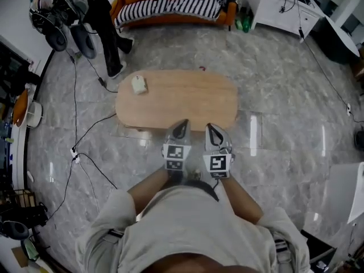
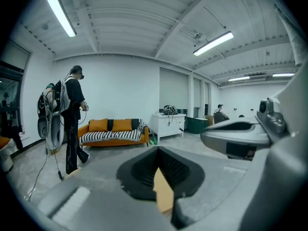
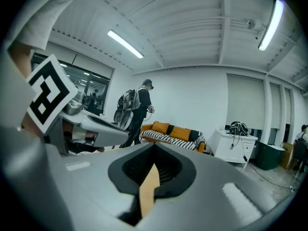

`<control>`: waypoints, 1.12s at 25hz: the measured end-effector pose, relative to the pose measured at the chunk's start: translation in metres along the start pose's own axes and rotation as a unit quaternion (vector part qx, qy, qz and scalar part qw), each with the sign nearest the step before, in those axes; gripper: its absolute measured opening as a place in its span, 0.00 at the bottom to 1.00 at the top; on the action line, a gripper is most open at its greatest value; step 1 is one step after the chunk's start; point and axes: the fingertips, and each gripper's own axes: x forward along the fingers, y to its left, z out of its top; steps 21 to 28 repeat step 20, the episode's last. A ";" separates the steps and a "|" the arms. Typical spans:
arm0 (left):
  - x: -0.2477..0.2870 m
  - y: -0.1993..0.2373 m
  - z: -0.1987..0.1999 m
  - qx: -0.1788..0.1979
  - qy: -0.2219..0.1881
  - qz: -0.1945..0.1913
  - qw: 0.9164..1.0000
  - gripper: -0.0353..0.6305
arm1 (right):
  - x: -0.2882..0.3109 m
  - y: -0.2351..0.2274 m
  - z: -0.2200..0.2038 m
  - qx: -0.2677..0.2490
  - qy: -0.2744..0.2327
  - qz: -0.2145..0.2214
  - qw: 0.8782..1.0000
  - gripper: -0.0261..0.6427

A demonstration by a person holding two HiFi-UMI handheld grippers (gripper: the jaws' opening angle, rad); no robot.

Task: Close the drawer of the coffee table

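The oval wooden coffee table (image 1: pixel 182 98) stands on the marble floor just ahead of me, with a small white object (image 1: pixel 139 84) on its left part. No drawer front juts out from under the top in the head view. I hold both grippers raised side by side over the table's near edge. The left gripper (image 1: pixel 181 124) is shut with nothing in it, and so is the right gripper (image 1: pixel 211 128). In the left gripper view the shut jaws (image 2: pixel 158 150) point roughly level at the sofa. The right gripper view shows its shut jaws (image 3: pixel 155 150) the same way.
An orange sofa (image 1: pixel 170 7) with a striped blanket stands at the far wall, a white cabinet (image 1: pixel 284 7) to its right. A person (image 1: pixel 105 24) carrying gear stands left of the sofa. Cables (image 1: pixel 79 147) trail over the floor left of the table.
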 end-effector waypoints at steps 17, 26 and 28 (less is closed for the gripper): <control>-0.021 -0.023 0.047 0.026 -0.068 -0.049 0.996 0.08 | -0.026 0.005 0.037 -0.037 -0.033 -0.029 0.998 0.05; -0.027 -0.028 0.045 0.032 -0.071 -0.050 0.996 0.08 | -0.036 0.009 0.033 -0.034 -0.039 -0.033 0.998 0.05; -0.027 -0.028 0.045 0.032 -0.071 -0.050 0.996 0.08 | -0.036 0.009 0.033 -0.034 -0.039 -0.033 0.998 0.05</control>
